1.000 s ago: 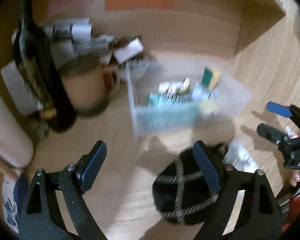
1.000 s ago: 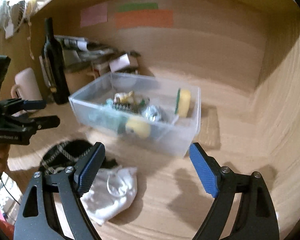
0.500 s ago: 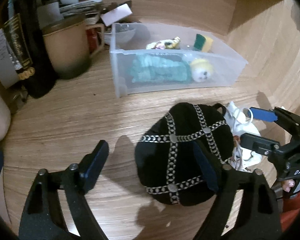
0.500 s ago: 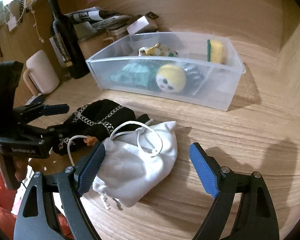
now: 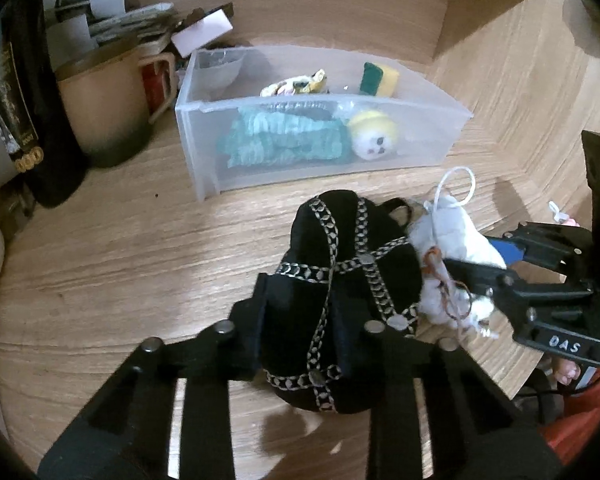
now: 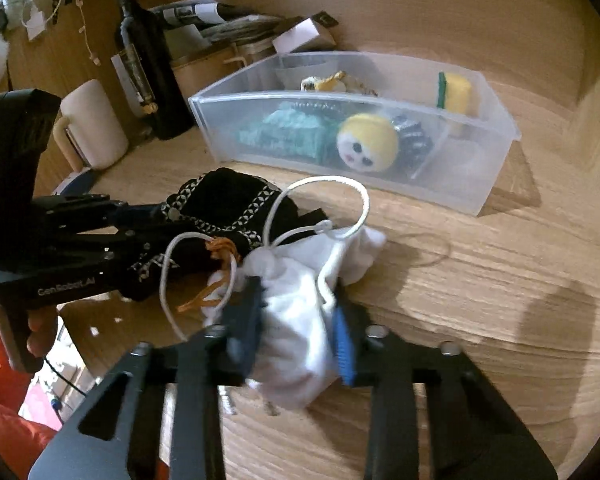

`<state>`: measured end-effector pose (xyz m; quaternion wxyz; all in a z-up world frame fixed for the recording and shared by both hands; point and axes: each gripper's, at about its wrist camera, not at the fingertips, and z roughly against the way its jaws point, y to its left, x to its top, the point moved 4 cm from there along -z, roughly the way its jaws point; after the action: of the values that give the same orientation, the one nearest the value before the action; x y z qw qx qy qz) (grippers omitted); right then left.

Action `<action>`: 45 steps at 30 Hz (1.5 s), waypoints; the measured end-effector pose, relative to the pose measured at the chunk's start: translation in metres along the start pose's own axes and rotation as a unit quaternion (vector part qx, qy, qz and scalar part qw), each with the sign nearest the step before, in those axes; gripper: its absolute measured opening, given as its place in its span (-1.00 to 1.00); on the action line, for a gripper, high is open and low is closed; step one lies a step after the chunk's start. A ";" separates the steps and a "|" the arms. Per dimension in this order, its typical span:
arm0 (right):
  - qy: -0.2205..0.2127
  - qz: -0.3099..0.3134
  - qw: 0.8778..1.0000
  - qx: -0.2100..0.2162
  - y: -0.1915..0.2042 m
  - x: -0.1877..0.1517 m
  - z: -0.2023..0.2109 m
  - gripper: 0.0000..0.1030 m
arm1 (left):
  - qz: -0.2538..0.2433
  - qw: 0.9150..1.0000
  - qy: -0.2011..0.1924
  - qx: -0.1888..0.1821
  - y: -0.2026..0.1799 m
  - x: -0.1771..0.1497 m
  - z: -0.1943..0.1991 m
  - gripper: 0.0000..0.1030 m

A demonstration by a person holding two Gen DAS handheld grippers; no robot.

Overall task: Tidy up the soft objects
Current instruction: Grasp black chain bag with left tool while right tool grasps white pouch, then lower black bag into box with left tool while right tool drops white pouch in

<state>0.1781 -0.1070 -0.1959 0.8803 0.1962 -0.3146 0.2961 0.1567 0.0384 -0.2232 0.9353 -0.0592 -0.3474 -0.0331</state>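
A black soft pouch (image 5: 340,280) with silver chain trim lies on the wooden desk. My left gripper (image 5: 300,332) is shut on the black pouch, which also shows in the right wrist view (image 6: 224,208). A white drawstring bag (image 6: 296,320) lies right beside it. My right gripper (image 6: 296,336) is shut on the white bag, which also shows in the left wrist view (image 5: 452,248). Behind them a clear plastic bin (image 5: 440,148) holds a teal cloth (image 5: 280,140), a yellow-capped plush head (image 6: 366,142) and a sponge (image 6: 456,94).
A tan mug (image 5: 104,112) and a dark wine bottle (image 5: 24,104) stand left of the bin, with papers and a small box (image 5: 202,32) behind. A cream mug (image 6: 94,124) stands at the left. Wooden walls close the back and right.
Both grippers moved forward and down and closed: the left onto the black pouch, the right onto the white bag. Both were open half a second ago.
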 end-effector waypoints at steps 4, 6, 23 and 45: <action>-0.020 -0.007 1.000 -0.019 -0.006 0.003 0.011 -0.68 | -0.004 1.000 -0.017 0.000 -0.002 0.006 0.009 -0.63; -0.034 -0.011 0.999 -0.029 -0.011 0.006 0.019 -0.69 | -0.005 1.000 -0.028 0.002 -0.002 0.011 0.014 -0.65; -0.164 -0.007 0.983 -0.086 -0.040 0.069 0.087 -0.69 | 0.023 0.986 -0.167 0.014 0.007 0.083 0.082 -0.66; -0.156 -0.005 0.982 -0.104 -0.062 0.139 0.031 -0.69 | 0.053 0.983 -0.161 0.077 0.036 0.158 0.029 -0.66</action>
<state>0.2916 -0.1150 -0.0902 0.8372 0.1490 -0.4764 0.2235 0.2609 0.0742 -0.1017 0.8694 -0.0096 -0.4912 0.0529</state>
